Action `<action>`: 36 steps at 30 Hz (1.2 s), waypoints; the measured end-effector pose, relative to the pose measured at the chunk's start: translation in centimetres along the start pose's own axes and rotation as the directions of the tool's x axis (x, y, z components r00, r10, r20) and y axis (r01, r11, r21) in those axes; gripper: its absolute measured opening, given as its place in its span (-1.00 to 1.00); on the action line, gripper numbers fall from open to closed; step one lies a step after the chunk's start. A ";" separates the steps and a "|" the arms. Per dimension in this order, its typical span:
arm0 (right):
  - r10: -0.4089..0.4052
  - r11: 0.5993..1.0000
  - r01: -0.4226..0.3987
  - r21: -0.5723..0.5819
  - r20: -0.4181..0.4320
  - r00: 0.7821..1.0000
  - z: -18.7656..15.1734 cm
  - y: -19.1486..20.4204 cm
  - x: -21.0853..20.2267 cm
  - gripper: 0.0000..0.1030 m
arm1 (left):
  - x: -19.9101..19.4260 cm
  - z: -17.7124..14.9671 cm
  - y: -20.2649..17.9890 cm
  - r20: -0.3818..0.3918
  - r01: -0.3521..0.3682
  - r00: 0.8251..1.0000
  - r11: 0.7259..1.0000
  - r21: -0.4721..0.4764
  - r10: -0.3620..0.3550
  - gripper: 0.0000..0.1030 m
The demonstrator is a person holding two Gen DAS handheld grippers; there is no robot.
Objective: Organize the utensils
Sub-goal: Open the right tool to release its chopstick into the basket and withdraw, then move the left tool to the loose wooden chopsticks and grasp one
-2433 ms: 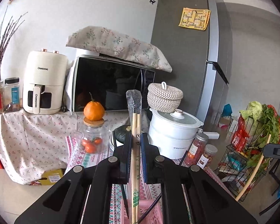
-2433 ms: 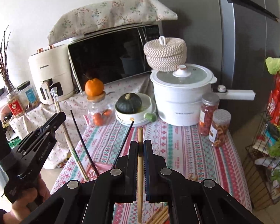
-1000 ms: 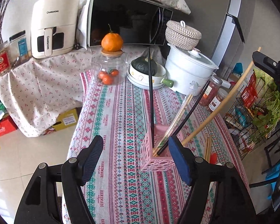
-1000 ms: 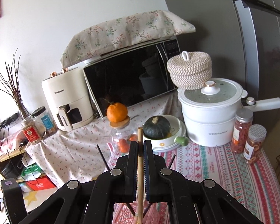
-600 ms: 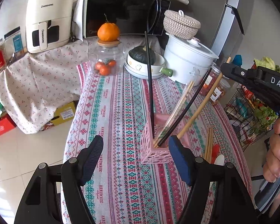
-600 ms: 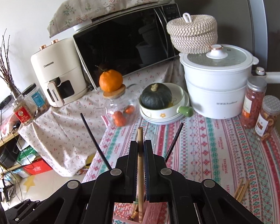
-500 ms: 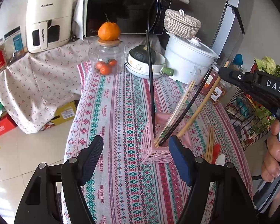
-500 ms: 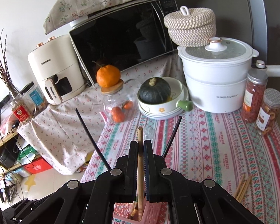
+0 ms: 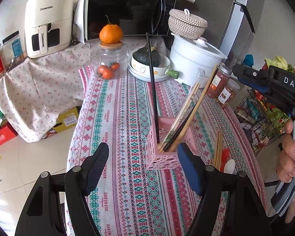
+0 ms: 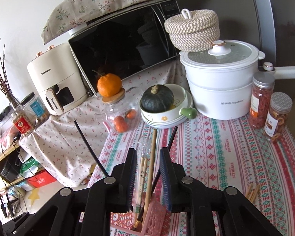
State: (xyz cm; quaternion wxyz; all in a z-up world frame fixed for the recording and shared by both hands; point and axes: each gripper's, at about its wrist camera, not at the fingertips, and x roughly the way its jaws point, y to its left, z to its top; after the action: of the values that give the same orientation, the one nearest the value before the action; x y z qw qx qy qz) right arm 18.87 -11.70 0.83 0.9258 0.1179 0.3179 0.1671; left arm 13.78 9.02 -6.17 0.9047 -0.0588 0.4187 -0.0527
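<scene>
A pink perforated holder (image 9: 163,157) stands on the patterned tablecloth. In it lean two black chopsticks (image 9: 152,90), a wrapped pair (image 9: 183,114) and a wooden chopstick (image 9: 201,100). My left gripper (image 9: 142,157) hangs open just in front of the holder with nothing between its fingers. My right gripper (image 10: 149,157) is above the holder (image 10: 155,216). Its jaws are opening, and the wooden chopstick (image 10: 151,157) stands free between the pads. In the left wrist view the right gripper (image 9: 265,78) reaches in from the right, held by a hand (image 9: 287,157).
Loose wooden chopsticks (image 9: 218,149), a red spoon (image 9: 225,154) and a white spoon (image 9: 229,166) lie right of the holder. Behind stand a glass jar (image 9: 110,59) topped by an orange, a bowl with a squash (image 9: 147,66), a white pot (image 9: 194,61) and two spice jars (image 10: 261,100).
My right gripper came down with the wooden chopstick, set its end in the holder, and its jaws parted from it. My left gripper let go of the wrapped pair earlier and now stays open.
</scene>
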 end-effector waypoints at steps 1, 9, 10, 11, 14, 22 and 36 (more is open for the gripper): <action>-0.002 1.000 0.002 -0.004 0.000 1.000 0.0 -0.1 -0.4 -0.41 | -0.1 0.0 0.0 0.001 0.000 1.000 1.000 0.002 0.000 0.45; -0.062 0.998 0.061 -0.015 -0.078 0.995 -1.1 -2.7 -2.6 -0.05 | -0.2 -0.5 -1.1 -0.033 0.016 0.999 0.999 0.044 -0.014 0.57; -0.076 0.997 0.075 -0.018 -0.097 0.992 -1.4 -3.1 -2.6 -0.04 | -0.1 -0.7 -1.4 -0.042 0.018 0.999 0.998 0.059 -0.015 0.58; -0.090 0.996 0.089 -0.020 -0.118 0.989 -1.7 -3.6 -2.7 -0.03 | 0.0 -0.9 -1.8 -0.051 0.018 0.999 0.997 0.075 -0.014 0.58; -0.118 0.993 0.116 -0.019 -0.180 0.977 -3.0 -5.3 -2.9 0.11 | 0.6 -1.7 -3.1 -0.081 0.020 0.997 0.991 0.132 -0.009 0.59; -0.187 0.980 0.197 0.001 -0.311 0.932 -6.4 -10.3 -3.7 0.35 | 2.7 -3.8 -7.4 -0.194 0.054 0.981 0.973 0.226 -0.009 0.59; -0.261 0.958 0.287 -0.018 -0.474 0.841 -10.6 -16.8 -3.9 0.43 | 9.2 -6.6 -15.5 -0.393 0.163 0.918 0.950 0.268 -0.047 -0.07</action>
State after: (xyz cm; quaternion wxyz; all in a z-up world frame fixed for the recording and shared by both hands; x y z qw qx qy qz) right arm 13.23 -27.37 -10.63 0.8312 0.0518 0.5515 0.0480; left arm 14.00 -7.98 -15.01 0.8002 0.0655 0.5702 -0.1742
